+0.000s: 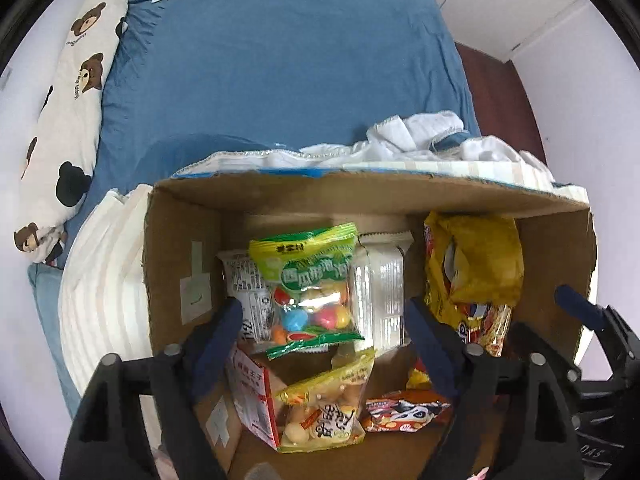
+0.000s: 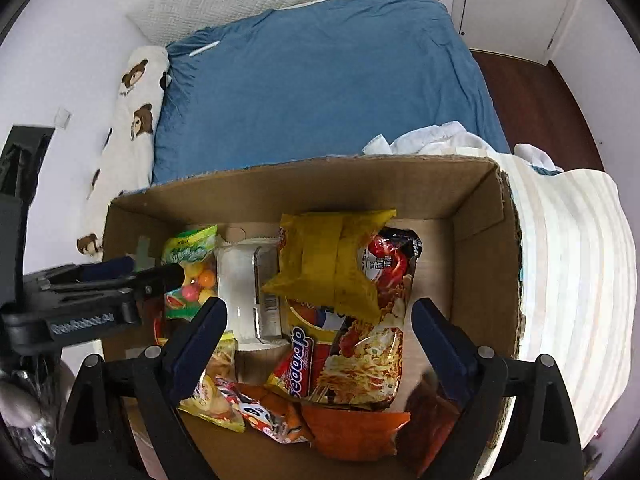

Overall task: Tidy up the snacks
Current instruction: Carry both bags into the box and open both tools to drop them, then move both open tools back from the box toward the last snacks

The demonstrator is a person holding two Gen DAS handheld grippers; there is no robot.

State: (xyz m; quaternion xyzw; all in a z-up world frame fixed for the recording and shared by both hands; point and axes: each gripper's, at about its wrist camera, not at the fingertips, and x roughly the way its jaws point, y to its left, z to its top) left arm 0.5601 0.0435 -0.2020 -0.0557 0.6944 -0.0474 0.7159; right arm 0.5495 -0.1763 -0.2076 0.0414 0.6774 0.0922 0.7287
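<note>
An open cardboard box [image 1: 360, 188] [image 2: 280, 184] holds several snack packs. My left gripper [image 1: 324, 320] hangs open over a green candy bag [image 1: 308, 276] [image 2: 192, 256], which lies loose between its fingers, untouched. Below that bag lie a yellow-and-clear snack bag [image 1: 328, 408] and a red-and-white carton [image 1: 252, 396]. My right gripper [image 2: 320, 320] stands open above a crumpled yellow bag [image 2: 328, 264] [image 1: 480, 252] and a red noodle packet [image 2: 368, 360], gripping neither. A white packet [image 2: 244, 280] [image 1: 380, 280] lies between the green and yellow bags. The grippers hang side by side over the box.
The box rests on a cream striped blanket [image 2: 568, 260] [image 1: 104, 280] at the foot of a blue bed [image 1: 280, 60]. A bear-print pillow [image 1: 68, 120] lies along the left wall. White cloth [image 1: 420, 136] is bunched behind the box. Dark wood floor [image 2: 540, 92] shows at right.
</note>
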